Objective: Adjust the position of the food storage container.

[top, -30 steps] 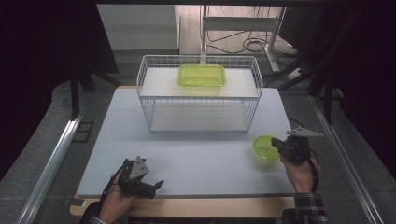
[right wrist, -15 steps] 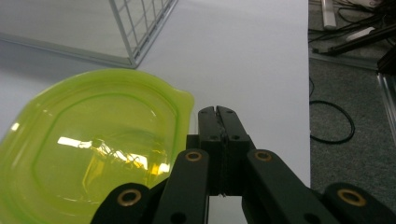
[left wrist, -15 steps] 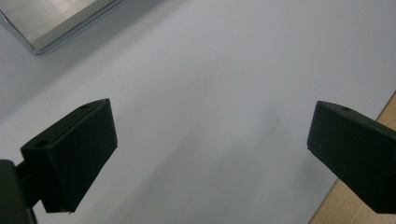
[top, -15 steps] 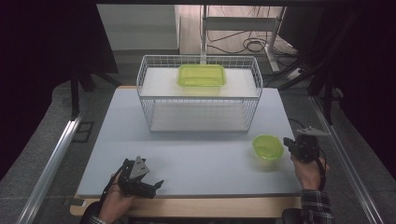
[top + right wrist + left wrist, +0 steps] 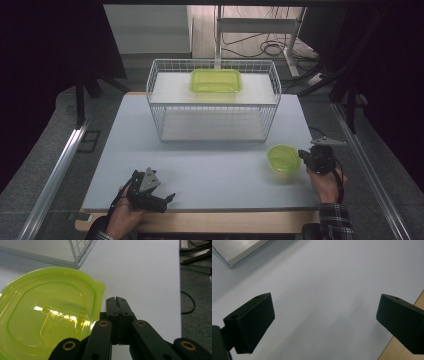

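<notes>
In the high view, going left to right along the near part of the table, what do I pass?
Left hand-held gripper → small round green container → right hand-held gripper.

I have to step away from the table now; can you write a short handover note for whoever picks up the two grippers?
Left gripper: jaws wide open with nothing between them, resting near the front left edge of the white table.
Right gripper: jaws shut with nothing between them, tips just beside the rim of the small round translucent green plastic container at the table's front right.
A larger rectangular translucent green plastic container lies on the upper shelf of the white wire basket rack at the back.
Done: nothing gripped yet.
Left, probably: open the right jaws and take hold of the small container.
</notes>
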Motion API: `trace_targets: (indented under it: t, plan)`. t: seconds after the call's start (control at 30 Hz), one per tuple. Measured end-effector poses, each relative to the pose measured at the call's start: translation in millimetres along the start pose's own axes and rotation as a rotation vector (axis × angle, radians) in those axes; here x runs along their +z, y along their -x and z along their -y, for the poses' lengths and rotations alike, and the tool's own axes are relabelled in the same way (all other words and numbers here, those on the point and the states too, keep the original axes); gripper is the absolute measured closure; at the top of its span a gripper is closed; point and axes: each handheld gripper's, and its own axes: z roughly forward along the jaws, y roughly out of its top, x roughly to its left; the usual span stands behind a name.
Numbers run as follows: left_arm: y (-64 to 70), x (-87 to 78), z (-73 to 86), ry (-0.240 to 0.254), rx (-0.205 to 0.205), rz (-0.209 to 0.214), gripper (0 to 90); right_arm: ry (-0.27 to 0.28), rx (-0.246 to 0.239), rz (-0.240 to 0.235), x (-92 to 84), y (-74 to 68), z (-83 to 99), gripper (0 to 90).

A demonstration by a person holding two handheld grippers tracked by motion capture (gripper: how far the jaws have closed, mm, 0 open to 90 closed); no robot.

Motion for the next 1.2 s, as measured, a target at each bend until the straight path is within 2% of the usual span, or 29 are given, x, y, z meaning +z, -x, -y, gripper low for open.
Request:
trace_targets:
  t: [0.77,0.8,0.93,1.07,1.17,1.2]
  plan:
    - [0.7,0.5,0.2,-0.009,0.012,-0.004,1.4,-0.031,-0.031,-0.14,4.8,-57.9,-1.3,89.7]
    - [0.7,0.6,0.2,-0.009,0.013,-0.004,1.4,-0.034,-0.034,-0.155,5.0,-63.8,-1.2,89.7]
    - [0.9,0.7,0.3,-0.011,0.015,-0.005,1.4,-0.042,-0.043,-0.186,5.2,-72.2,-1.3,89.7]
    - [0.9,0.6,0.2,-0.011,0.015,-0.006,1.4,-0.044,-0.049,-0.213,5.6,-77.4,-1.2,89.6]
    - [0.9,0.4,0.2,-0.01,0.015,-0.006,1.4,-0.044,-0.065,-0.206,4.9,-77.4,-1.1,89.6]
    - [0.8,0.4,0.3,-0.009,0.013,-0.006,1.4,-0.049,-0.071,-0.19,4.0,-74.3,0.1,89.6]
